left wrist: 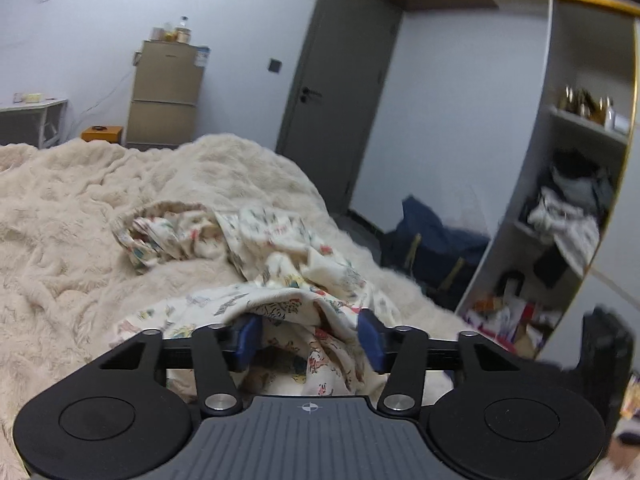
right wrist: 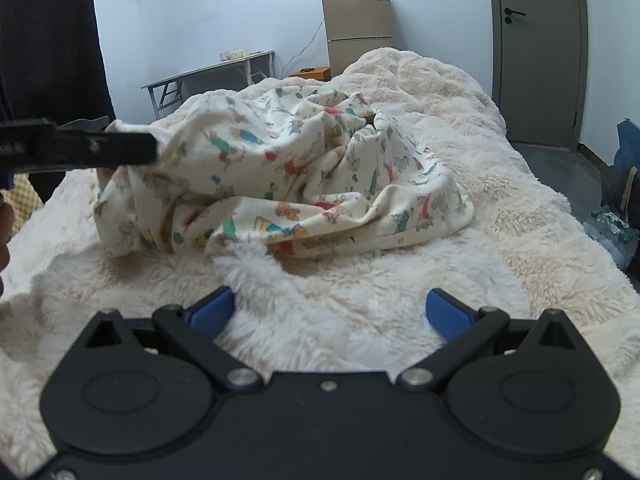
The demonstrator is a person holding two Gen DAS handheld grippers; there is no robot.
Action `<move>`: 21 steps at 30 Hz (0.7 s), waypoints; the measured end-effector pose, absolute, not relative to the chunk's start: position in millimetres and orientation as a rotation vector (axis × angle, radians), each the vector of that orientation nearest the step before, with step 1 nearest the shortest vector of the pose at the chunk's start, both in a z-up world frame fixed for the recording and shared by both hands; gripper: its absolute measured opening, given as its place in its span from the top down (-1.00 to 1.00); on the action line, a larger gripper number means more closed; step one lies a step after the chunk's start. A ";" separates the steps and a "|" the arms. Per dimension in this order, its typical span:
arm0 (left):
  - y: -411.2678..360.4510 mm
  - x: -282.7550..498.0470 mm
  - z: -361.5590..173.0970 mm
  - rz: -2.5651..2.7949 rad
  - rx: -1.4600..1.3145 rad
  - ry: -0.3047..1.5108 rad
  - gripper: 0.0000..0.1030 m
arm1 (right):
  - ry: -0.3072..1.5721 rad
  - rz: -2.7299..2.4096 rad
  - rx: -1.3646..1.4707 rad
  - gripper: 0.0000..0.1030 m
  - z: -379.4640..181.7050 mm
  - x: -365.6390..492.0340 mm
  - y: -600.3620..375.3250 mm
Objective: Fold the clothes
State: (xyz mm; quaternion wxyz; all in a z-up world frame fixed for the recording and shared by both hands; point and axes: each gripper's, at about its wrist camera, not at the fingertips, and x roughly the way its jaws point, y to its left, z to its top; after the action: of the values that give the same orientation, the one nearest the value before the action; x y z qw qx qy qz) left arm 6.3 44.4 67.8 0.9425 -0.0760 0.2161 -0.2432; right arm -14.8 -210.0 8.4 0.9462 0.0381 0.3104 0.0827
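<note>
A cream garment with a colourful cartoon print [right wrist: 288, 168] lies crumpled on a fluffy cream blanket [right wrist: 500, 240] on the bed. In the left wrist view the garment [left wrist: 280, 248] drapes over and between the blue pads of my left gripper [left wrist: 310, 336], whose jaws stand apart with cloth bunched between them. The left gripper also shows in the right wrist view [right wrist: 152, 148] at the garment's left edge, touching the cloth. My right gripper [right wrist: 330, 312] is open and empty, low over the blanket, a short way in front of the garment.
A tan fridge [right wrist: 356, 20] and a grey door [right wrist: 536, 48] stand beyond the bed. A grey folding table [right wrist: 208, 76] is at the back left. An open shelf unit [left wrist: 568, 200] and a dark blue bag [left wrist: 432, 240] stand right of the bed.
</note>
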 end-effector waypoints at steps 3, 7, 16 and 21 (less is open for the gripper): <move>61.6 1.0 83.3 -0.451 -0.174 0.369 -0.42 | 0.634 0.169 0.075 -1.00 7.7 -13.9 -209.6; 75.7 -7.2 90.8 -0.383 -0.160 0.329 -0.58 | 0.636 0.169 0.072 -1.00 7.2 -13.7 -208.7; 57.7 1.2 6.8 -0.192 -0.151 0.523 -0.56 | 0.646 0.177 0.066 -1.00 6.0 -12.0 -206.8; 58.6 -5.5 7.8 -0.179 -0.141 0.512 -0.63 | 0.651 0.180 0.063 -1.00 5.4 -11.1 -206.1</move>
State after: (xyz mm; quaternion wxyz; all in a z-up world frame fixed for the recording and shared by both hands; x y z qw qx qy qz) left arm -5.5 58.6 7.8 0.9610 -0.0698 0.2527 -0.0881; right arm -11.1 -206.1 5.4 0.9431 0.0307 0.3191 0.0882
